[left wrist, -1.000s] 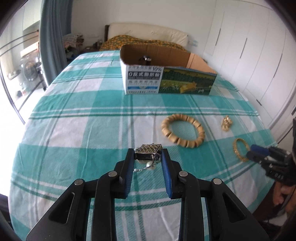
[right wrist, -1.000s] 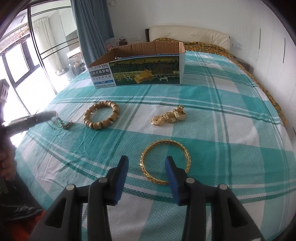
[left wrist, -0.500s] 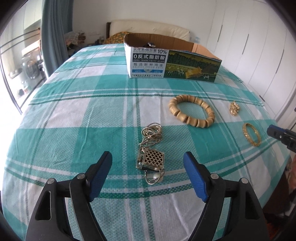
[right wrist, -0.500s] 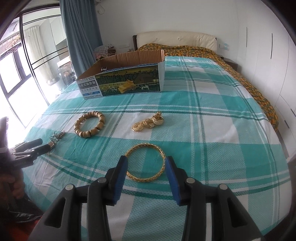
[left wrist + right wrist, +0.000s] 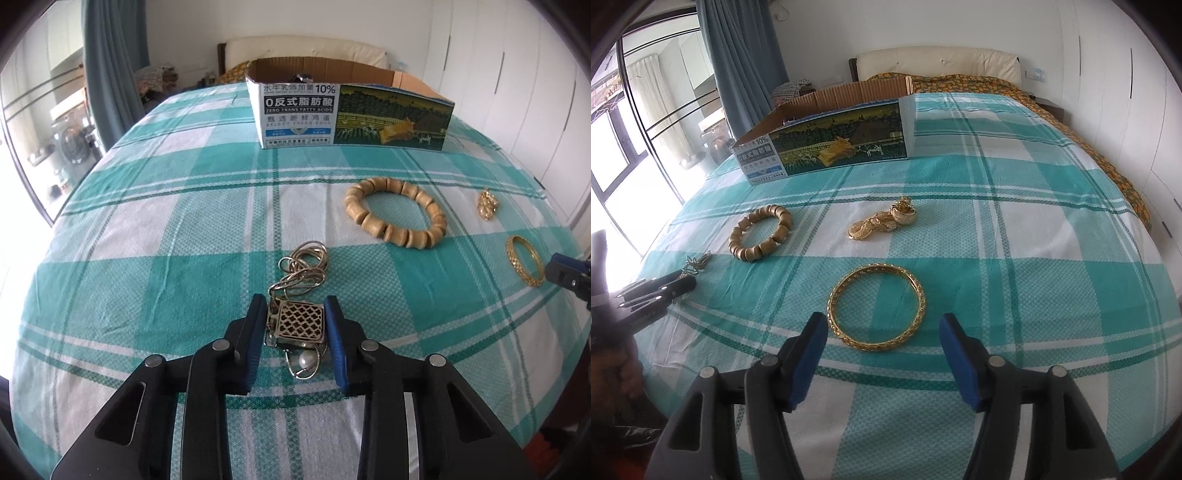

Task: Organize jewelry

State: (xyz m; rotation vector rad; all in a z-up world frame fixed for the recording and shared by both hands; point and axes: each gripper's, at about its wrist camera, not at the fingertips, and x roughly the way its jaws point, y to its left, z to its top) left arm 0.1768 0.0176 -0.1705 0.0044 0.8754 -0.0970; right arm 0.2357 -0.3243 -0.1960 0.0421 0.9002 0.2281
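- Left hand-held gripper [image 5: 295, 325]: just closed on the square filigree pendant [image 5: 300, 322], pads pressing both sides; chain [image 5: 304, 267] trailing loose on the bed [image 5: 155, 229], likely for a lift by the rigid part.
- Right hand-held gripper [image 5: 882, 354]: just opened wider, nothing held, straddling the near edge of the gold bangle [image 5: 876, 307], apparently to take it across the rim.
- Beyond: wooden bead bracelet [image 5: 395, 213] and gold charm cluster [image 5: 882, 221], apart on the bedspread.
- Farther: open cardboard box [image 5: 351, 110], probable destination; a small dark item at the rim, otherwise contents hidden.

Filigree pendant necklace [image 5: 295, 324], wooden bead bracelet [image 5: 395, 212], gold bangle [image 5: 876, 307], flat on bedspread
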